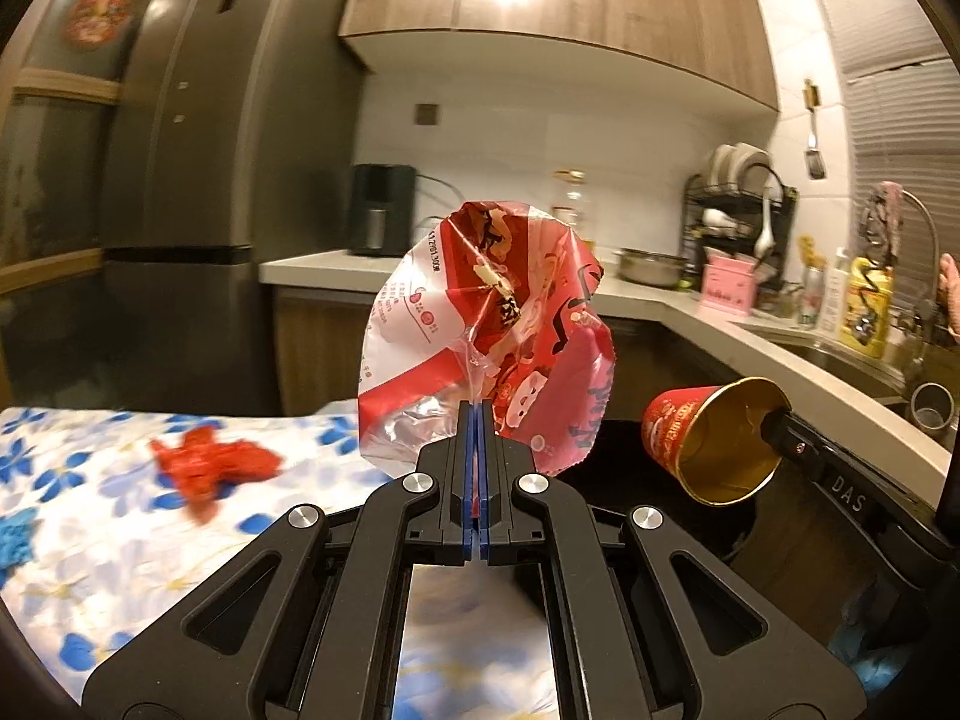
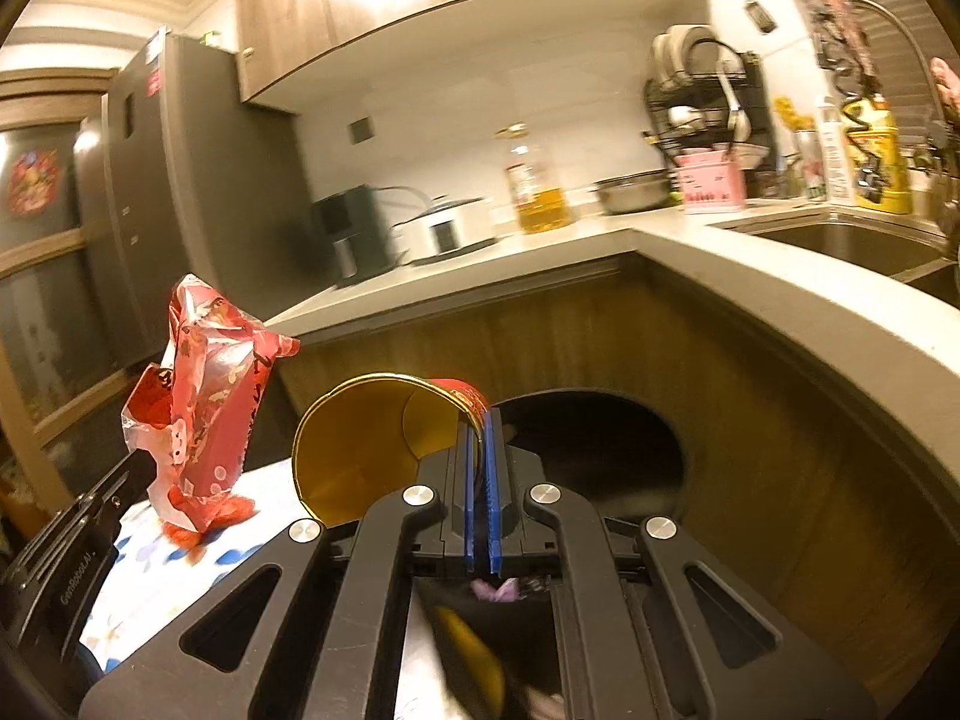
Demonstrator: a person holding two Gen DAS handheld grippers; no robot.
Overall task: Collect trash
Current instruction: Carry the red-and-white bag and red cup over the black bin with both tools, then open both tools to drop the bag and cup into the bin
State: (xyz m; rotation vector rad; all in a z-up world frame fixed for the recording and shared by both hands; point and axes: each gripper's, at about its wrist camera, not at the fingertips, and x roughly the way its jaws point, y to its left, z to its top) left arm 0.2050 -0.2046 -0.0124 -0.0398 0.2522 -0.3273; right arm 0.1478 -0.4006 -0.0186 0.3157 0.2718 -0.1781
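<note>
Left gripper (image 1: 479, 420): fingers pinching red wrapper (image 1: 486, 330), held aloft past the floral surface (image 1: 120, 510) edge. Right gripper (image 2: 480, 426): fingers pinching gold-lined cup (image 2: 372, 450) by its rim, above dark bin (image 2: 630, 450), counter (image 2: 780, 300) beyond.

I note a tall dark grey refrigerator (image 1: 180, 138) at left, beside a pale stone countertop (image 2: 750, 276). On it stand a black coffee machine (image 1: 382, 210), a clear bottle of yellow oil (image 2: 537, 180), a steel pot (image 1: 651, 267) and a black dish rack (image 1: 738, 216). A blue-flowered white tablecloth (image 1: 90, 540) lies near.
</note>
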